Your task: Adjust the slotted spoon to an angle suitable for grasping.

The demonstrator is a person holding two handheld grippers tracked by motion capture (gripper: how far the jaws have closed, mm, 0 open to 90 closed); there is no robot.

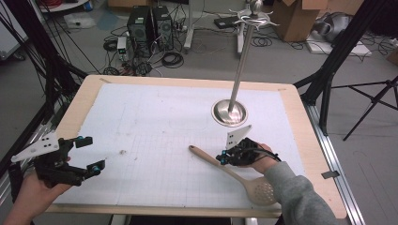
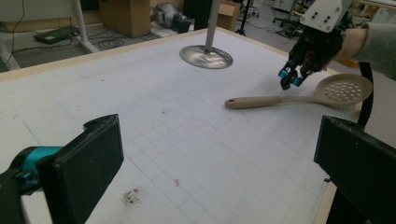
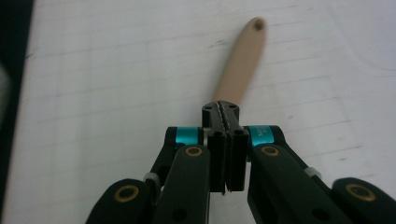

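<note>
The skimmer [image 1: 237,173] lies flat on the mat [image 1: 155,126], handle end toward table centre, perforated bowl near the front-right edge. The right gripper [image 1: 222,160] hovers just above the handle, approx mid-shaft, jaws pressed together w/ nothing between them; in the left gripper view its tips [image 2: 290,83] sit clear above the handle, not touching. So no grasp yet: the skimmer isn't picked up. The hook stand [image 1: 230,112] is upright behind it, hooks bare at the top, so probably the hanging spot, though that's a guess. Left: open the jaws, pinch the handle, lift, hang via the handle hole. The left gripper [image 1: 89,154] is spread wide, idle at front-left, well apart from the skimmer.
</note>
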